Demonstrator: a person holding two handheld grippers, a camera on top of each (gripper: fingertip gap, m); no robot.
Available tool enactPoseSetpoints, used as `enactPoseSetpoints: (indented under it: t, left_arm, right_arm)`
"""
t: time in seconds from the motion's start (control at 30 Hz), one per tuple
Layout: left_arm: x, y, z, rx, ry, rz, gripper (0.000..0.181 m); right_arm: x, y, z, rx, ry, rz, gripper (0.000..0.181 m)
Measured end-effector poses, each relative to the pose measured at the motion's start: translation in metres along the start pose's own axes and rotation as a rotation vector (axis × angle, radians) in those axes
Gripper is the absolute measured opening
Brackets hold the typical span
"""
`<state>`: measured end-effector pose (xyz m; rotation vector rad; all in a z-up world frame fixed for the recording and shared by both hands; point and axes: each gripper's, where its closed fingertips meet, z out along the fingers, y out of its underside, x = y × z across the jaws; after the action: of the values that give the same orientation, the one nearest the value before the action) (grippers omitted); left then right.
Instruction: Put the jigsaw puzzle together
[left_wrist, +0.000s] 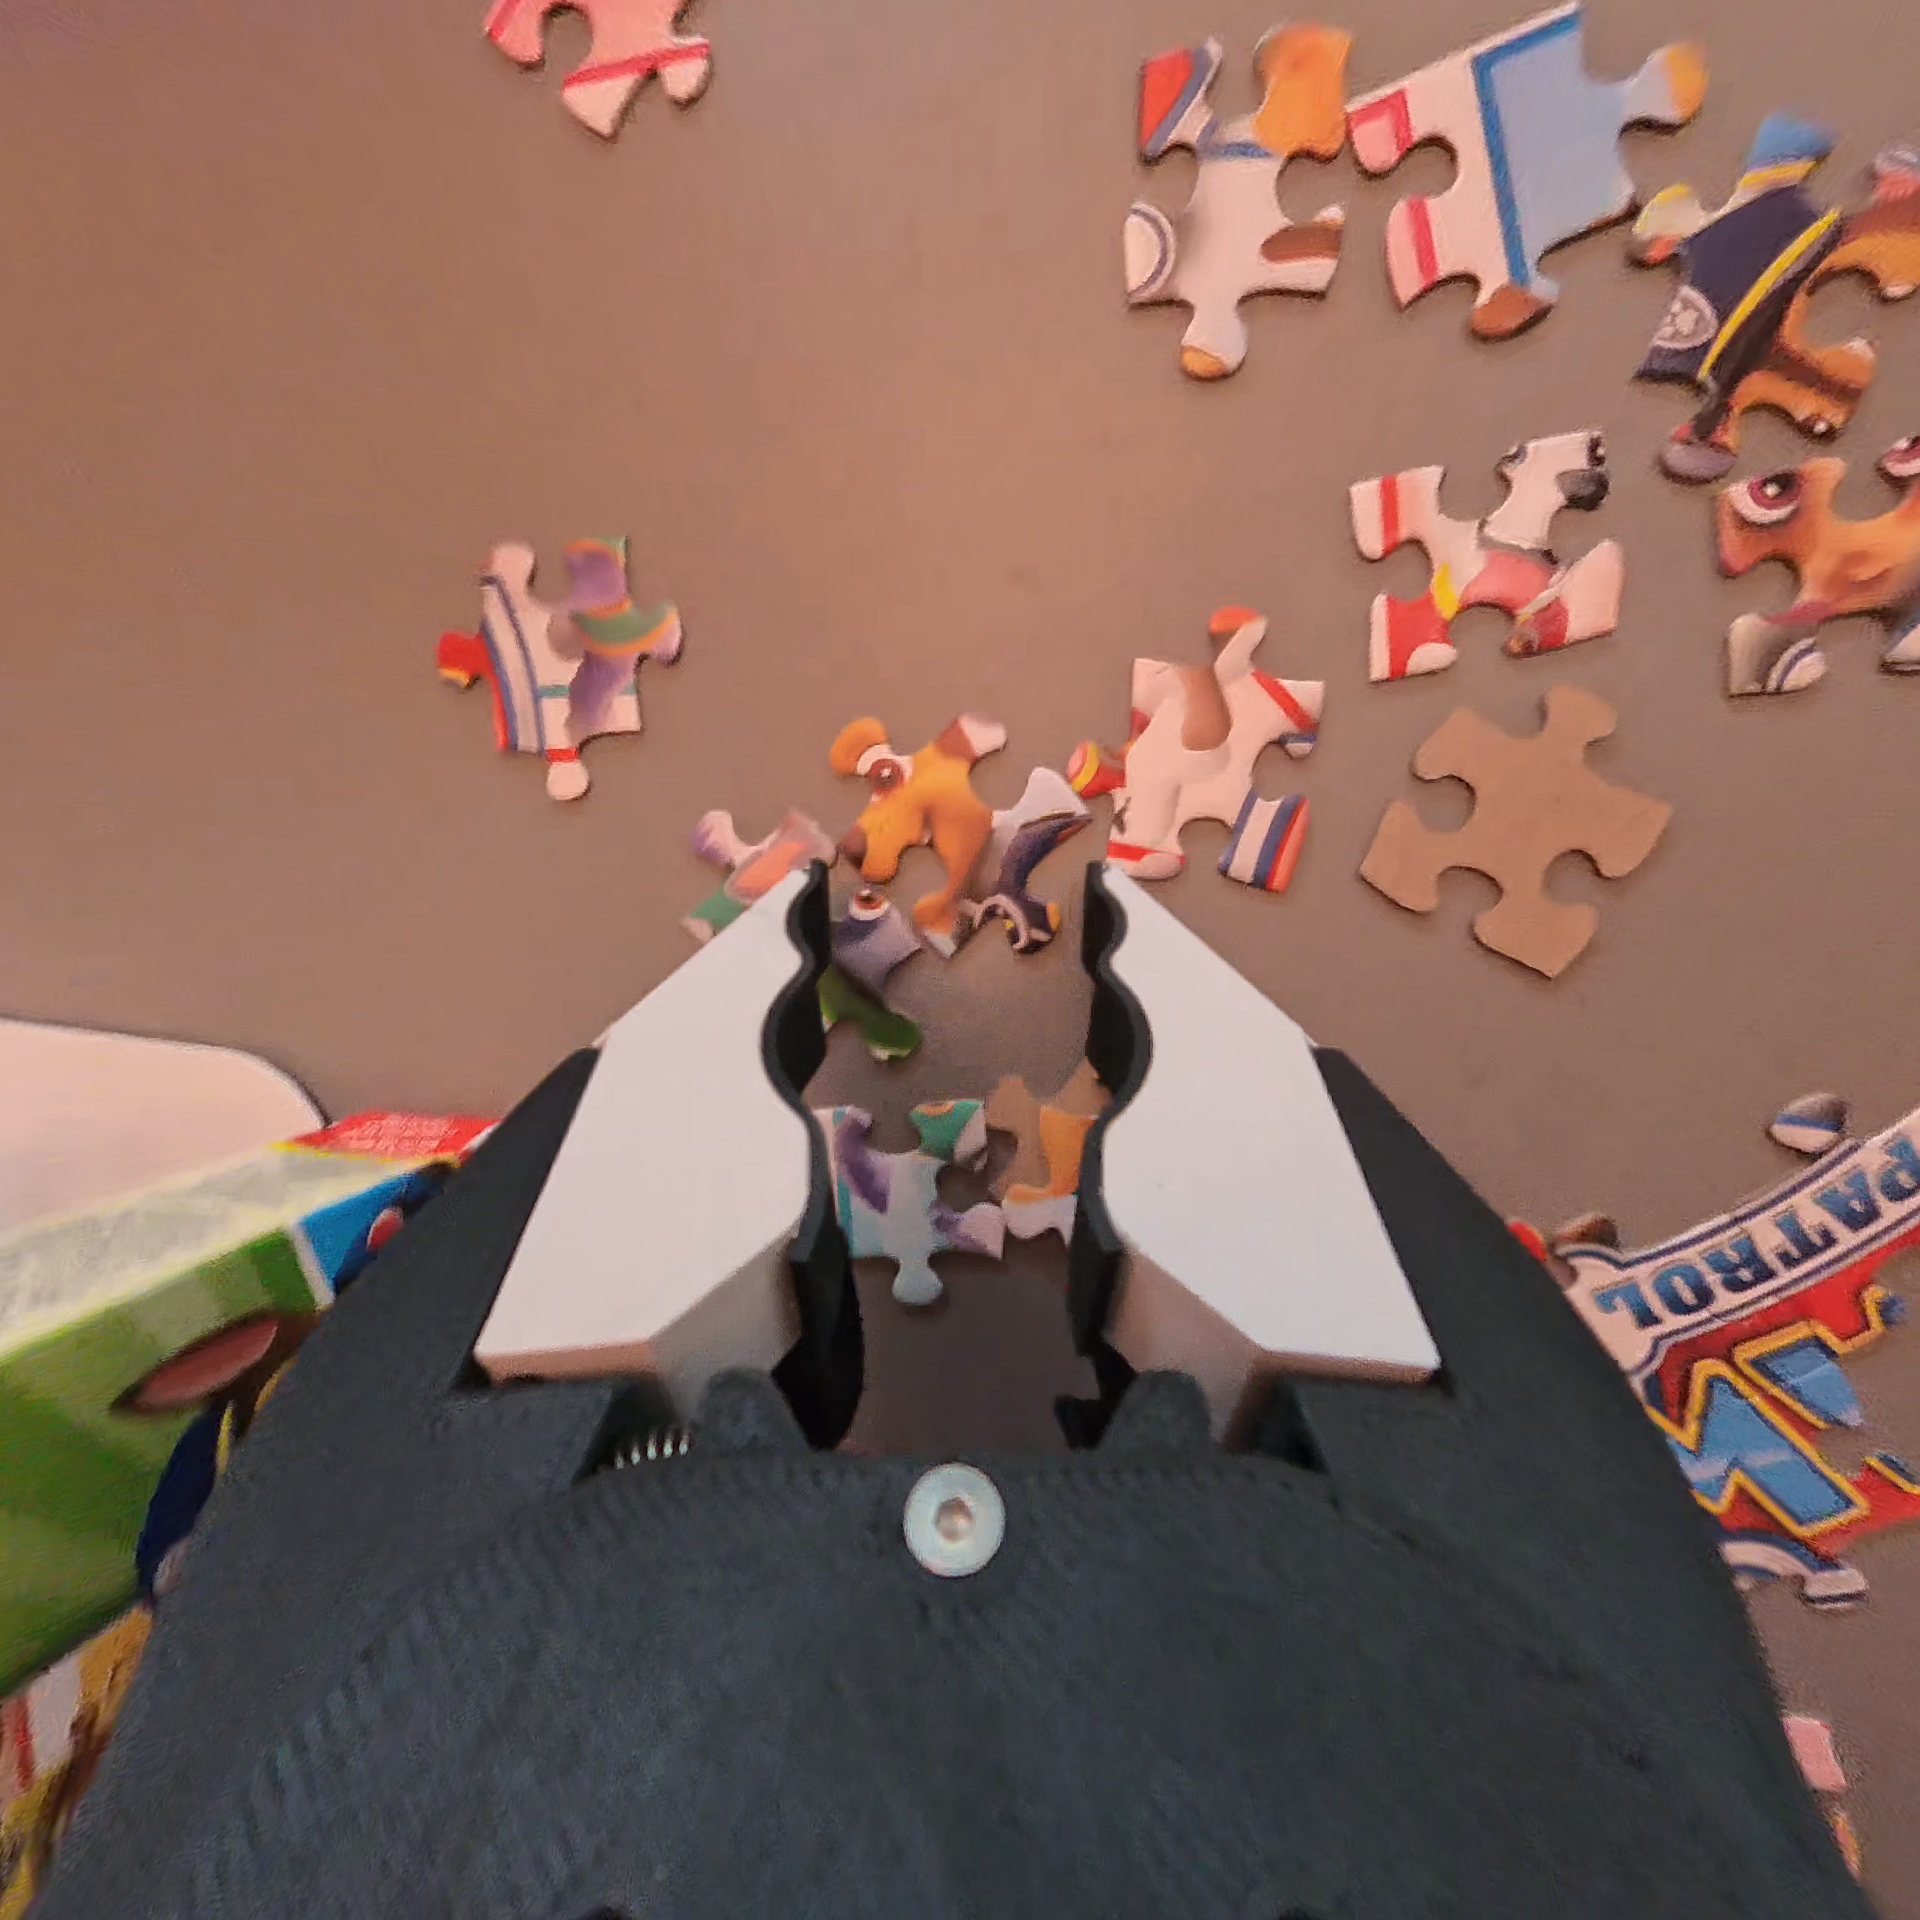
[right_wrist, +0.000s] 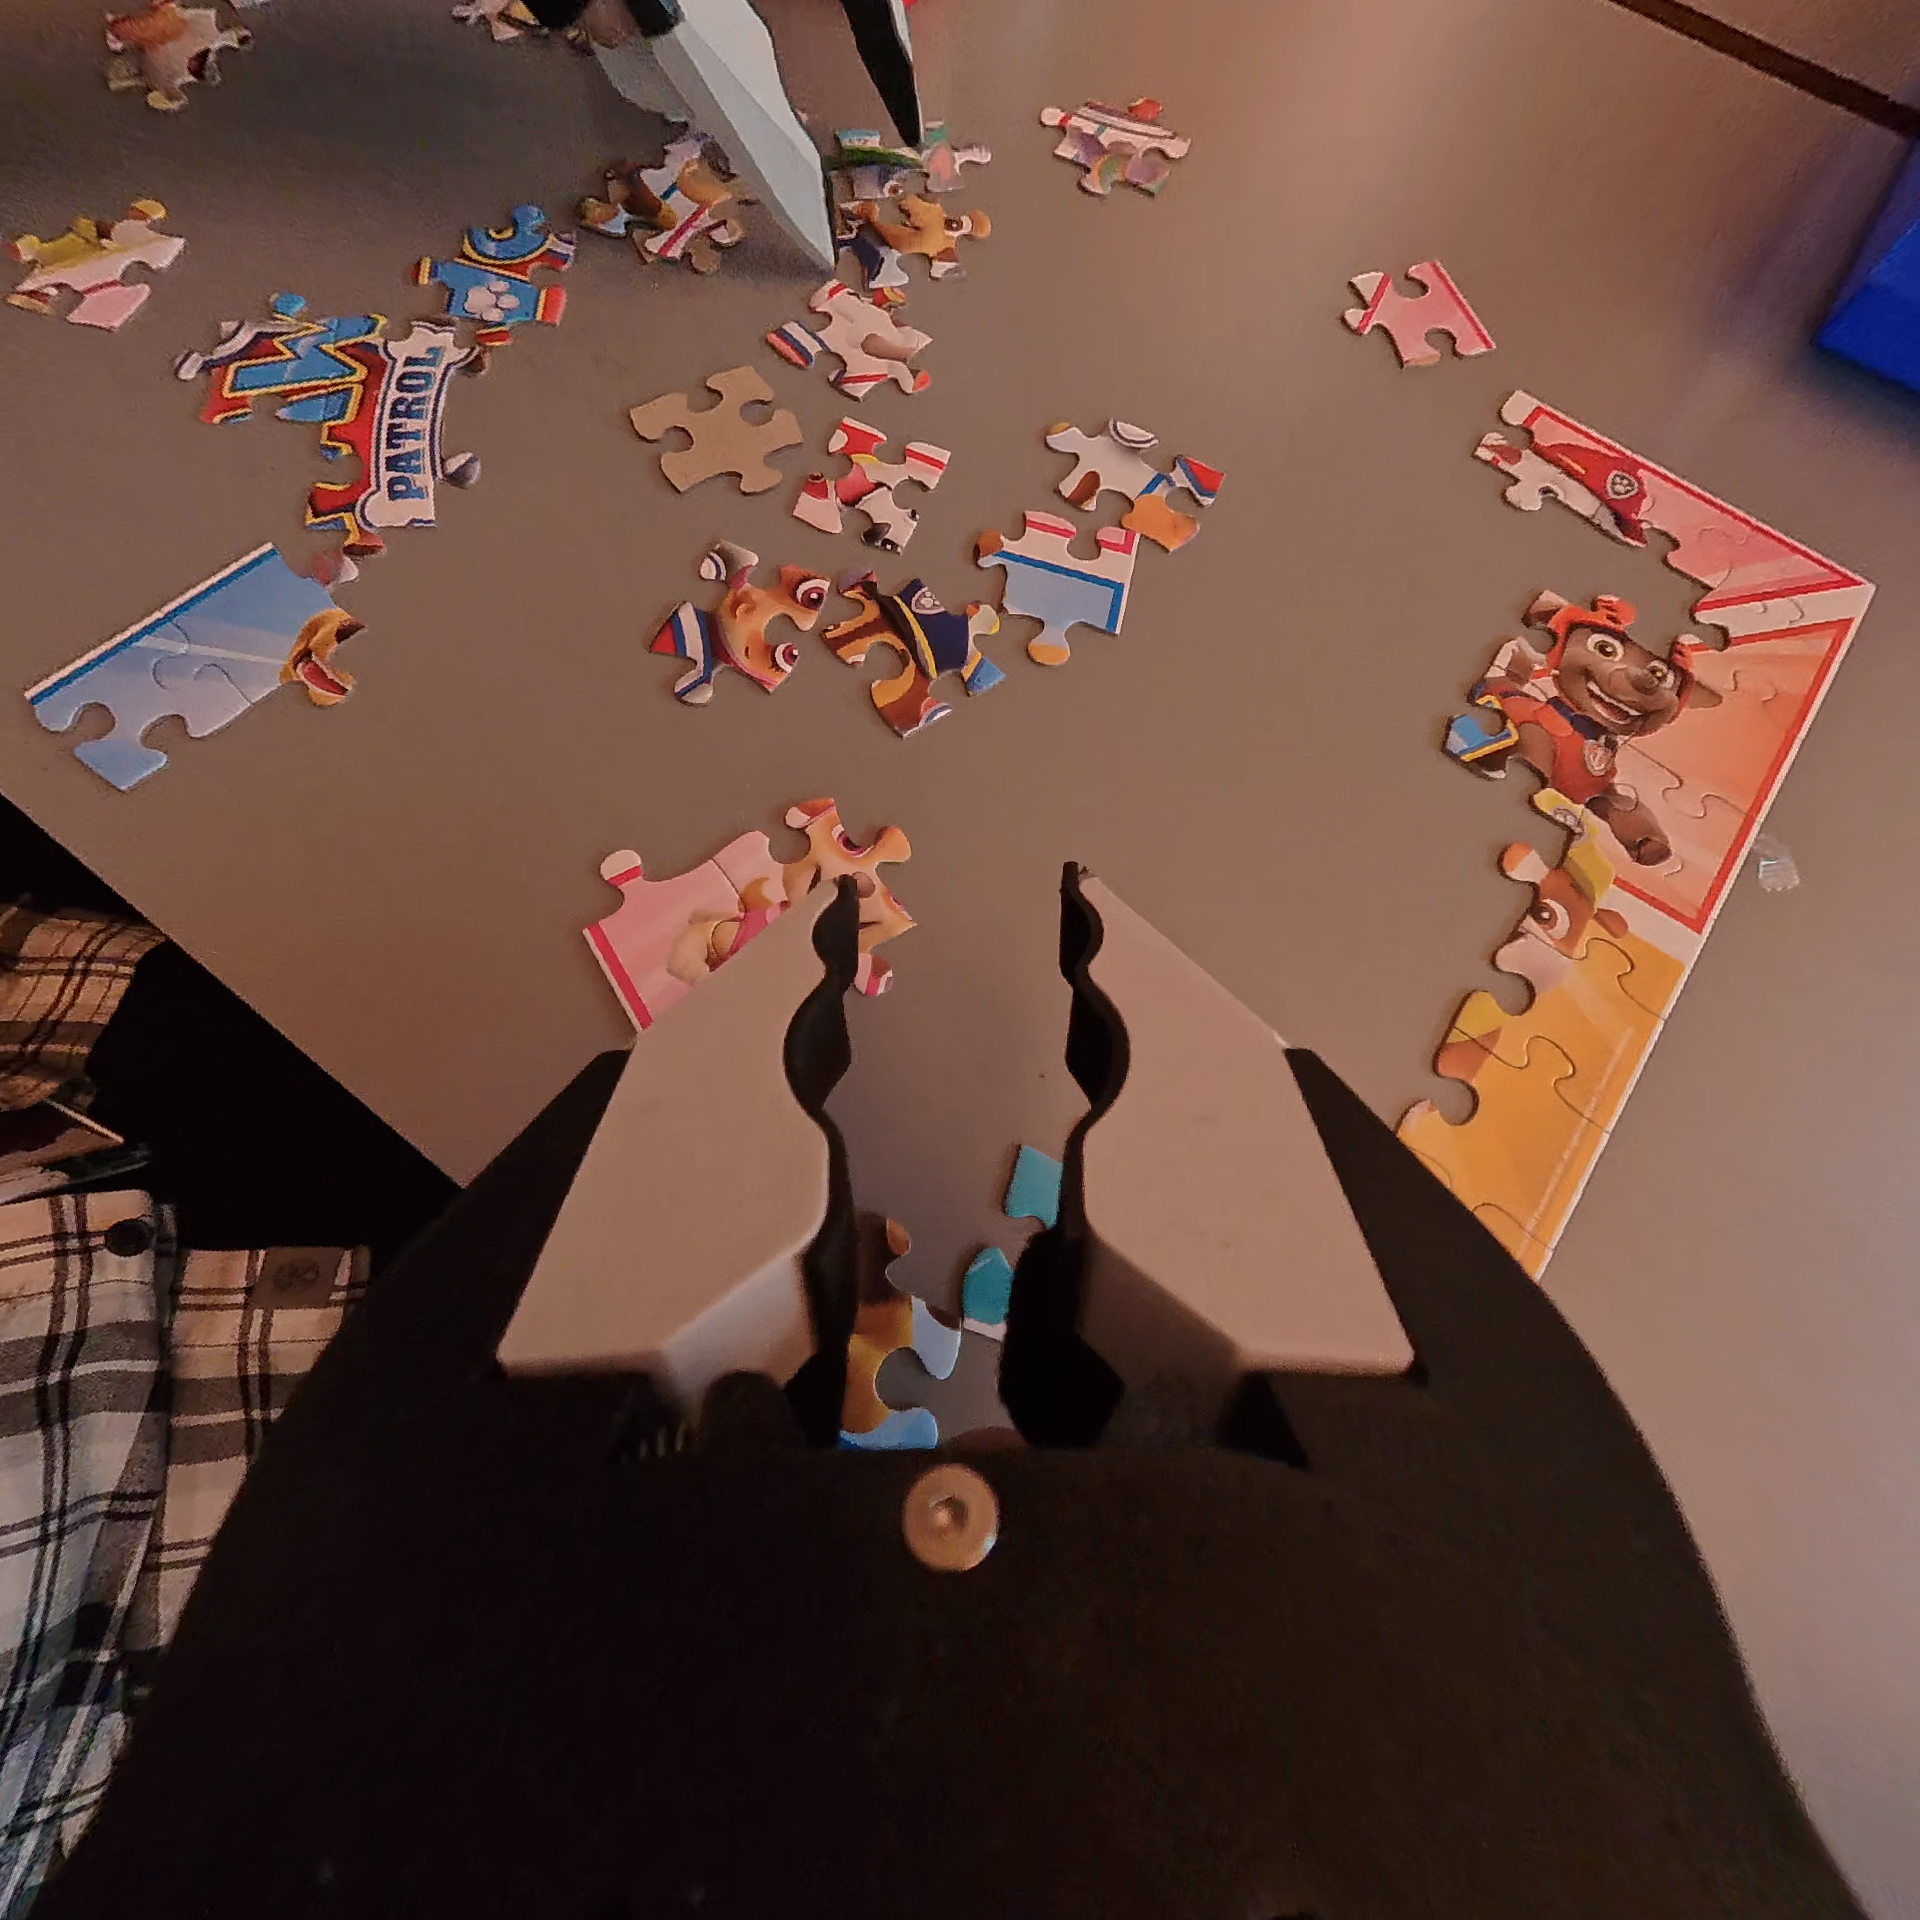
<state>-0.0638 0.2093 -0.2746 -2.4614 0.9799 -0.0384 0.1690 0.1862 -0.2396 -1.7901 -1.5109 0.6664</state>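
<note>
**Left wrist view: claws hover over scattered puzzle**

Both claws gape empty: left gripper (left_wrist: 951, 883) above a loose piece cluster (left_wrist: 925, 831), right gripper (right_wrist: 956, 883) near the assembled border (right_wrist: 1683, 727) (corner built). Overlapping pieces could be pinched together.

Tabletop (left_wrist: 312, 436) smooth matt grey-brown; puzzle pieces printed card with a slight sheen, one face-down piece (left_wrist: 1517, 831) showing raw brown cardboard. Left gripper (left_wrist: 956, 894) and right gripper (right_wrist: 956, 883): rough layered black plastic bodies, smooth matt pale finger blocks, wavy black pads (left_wrist: 805, 997), shiny metal screw (left_wrist: 953, 1521). Puzzle box (left_wrist: 156, 1299) glossy printed card; plaid woven cloth (right_wrist: 94, 1455) at table edge.
</note>
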Motion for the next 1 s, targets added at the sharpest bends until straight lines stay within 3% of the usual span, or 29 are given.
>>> enactPoseSetpoints:
  t: [0.13,0.27,0.43,0.63,0.83,1.0]
  left_arm:
    - [0.008,-0.011,0.007,-0.007,0.098,-0.006,0.042]
    - [0.007,-0.013,0.008,-0.022,0.106,-0.013,0.037]
    - [0.02,-0.012,0.007,-0.008,0.095,0.05,0.007]
    - [0.034,-0.004,0.0,0.037,0.098,0.026,0.006]
    - [0.054,0.018,-0.017,-0.004,0.139,0.04,0.005]
    - [0.032,0.033,-0.026,-0.01,0.066,-0.046,0.047]
  right_arm:
    - [0.003,0.002,-0.002,-0.001,0.007,0.013,0.037]
    - [0.008,0.007,-0.006,-0.002,0.02,0.031,0.036]
    - [0.013,0.009,-0.012,0.014,0.024,0.071,0.035]
    - [0.008,0.007,-0.011,0.006,0.023,0.06,0.036]
    - [0.001,0.003,-0.011,0.01,0.016,0.049,0.035]
    - [-0.002,0.003,-0.01,0.011,0.013,0.052,0.035]
